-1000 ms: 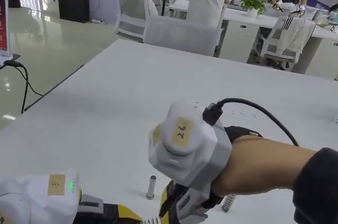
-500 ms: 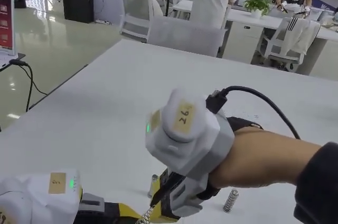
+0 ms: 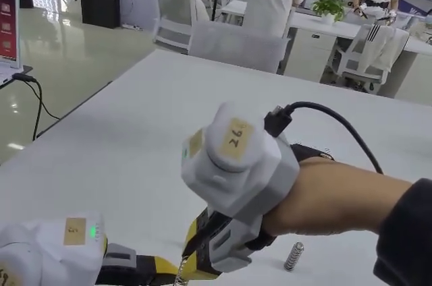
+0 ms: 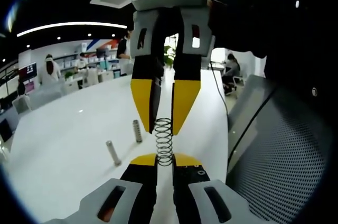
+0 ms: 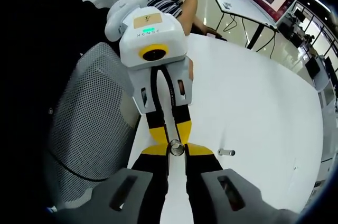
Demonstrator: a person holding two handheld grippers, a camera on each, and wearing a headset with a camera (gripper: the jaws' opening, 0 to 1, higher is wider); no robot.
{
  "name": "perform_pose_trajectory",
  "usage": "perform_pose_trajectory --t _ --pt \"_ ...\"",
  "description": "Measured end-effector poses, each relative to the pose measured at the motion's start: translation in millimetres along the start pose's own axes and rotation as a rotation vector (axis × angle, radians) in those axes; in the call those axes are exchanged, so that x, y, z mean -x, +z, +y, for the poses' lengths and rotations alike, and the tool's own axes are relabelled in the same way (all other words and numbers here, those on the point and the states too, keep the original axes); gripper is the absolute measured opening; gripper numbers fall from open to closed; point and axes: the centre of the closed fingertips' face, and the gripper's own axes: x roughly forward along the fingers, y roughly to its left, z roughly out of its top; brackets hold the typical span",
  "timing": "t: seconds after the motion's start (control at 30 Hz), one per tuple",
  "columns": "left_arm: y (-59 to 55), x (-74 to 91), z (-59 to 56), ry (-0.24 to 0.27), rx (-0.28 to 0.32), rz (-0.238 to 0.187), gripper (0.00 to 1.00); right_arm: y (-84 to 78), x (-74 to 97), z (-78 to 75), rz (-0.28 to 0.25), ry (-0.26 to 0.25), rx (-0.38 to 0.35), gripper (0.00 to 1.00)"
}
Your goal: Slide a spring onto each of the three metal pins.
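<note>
Left gripper view: 2 pins (image 4: pixel 137 130) beside held spring (image 4: pixel 164 140); head view: loose spring (image 3: pixel 293 257).

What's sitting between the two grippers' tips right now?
A coiled metal spring: the left gripper is shut on its lower end, and the yellow tips of the right gripper flank its upper end. The left gripper view shows this.
</note>
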Motion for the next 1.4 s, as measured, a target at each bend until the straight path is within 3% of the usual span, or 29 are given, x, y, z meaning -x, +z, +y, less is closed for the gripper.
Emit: perform_pose_trajectory --t 0.7,1.17,1.4 --pt "9.5 -5.5 -2.1 -0.032 -0.020 -0.011 0.02 -13.6 -13.8 3.0 0.068 0.037 -0.015 0.09" --pt "7.9 -6.8 0.0 -0.022 -0.005 -0.011 0.03 -15.0 -15.1 0.9 0.069 0.034 -0.030 0.08" --pt "-2.4 -4.2 6.5 0.003 0.028 -0.004 0.10 -17.6 -13.0 -6.0 0.069 0.018 -0.039 0.08"
